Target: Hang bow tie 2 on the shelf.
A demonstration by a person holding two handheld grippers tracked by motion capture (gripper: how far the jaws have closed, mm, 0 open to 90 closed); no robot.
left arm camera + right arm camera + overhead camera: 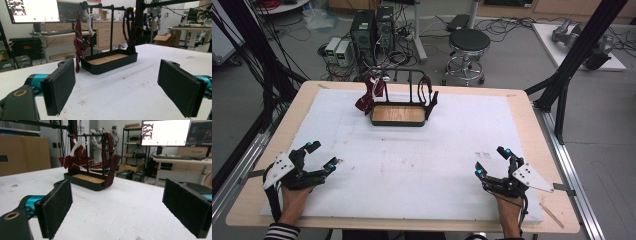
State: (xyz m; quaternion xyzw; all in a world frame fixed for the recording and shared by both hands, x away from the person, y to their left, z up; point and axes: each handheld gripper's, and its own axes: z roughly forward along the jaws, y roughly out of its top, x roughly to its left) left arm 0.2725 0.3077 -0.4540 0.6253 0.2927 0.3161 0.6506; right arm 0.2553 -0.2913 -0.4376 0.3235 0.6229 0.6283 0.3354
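Ties hang from the black rack [404,97] at twelve o'clock on the surface [412,165], well apart from left tool [323,156] and right tool [493,161], both gaping empty, so either should approach high and pinch one tie [368,95] below its bar.

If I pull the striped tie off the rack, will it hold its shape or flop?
Probably flop: the striped tie hangs in limp, bunched folds from the rack, so it looks like soft cloth. It seems light. The rack looks slim and tall, so a snagged pull might tip it.
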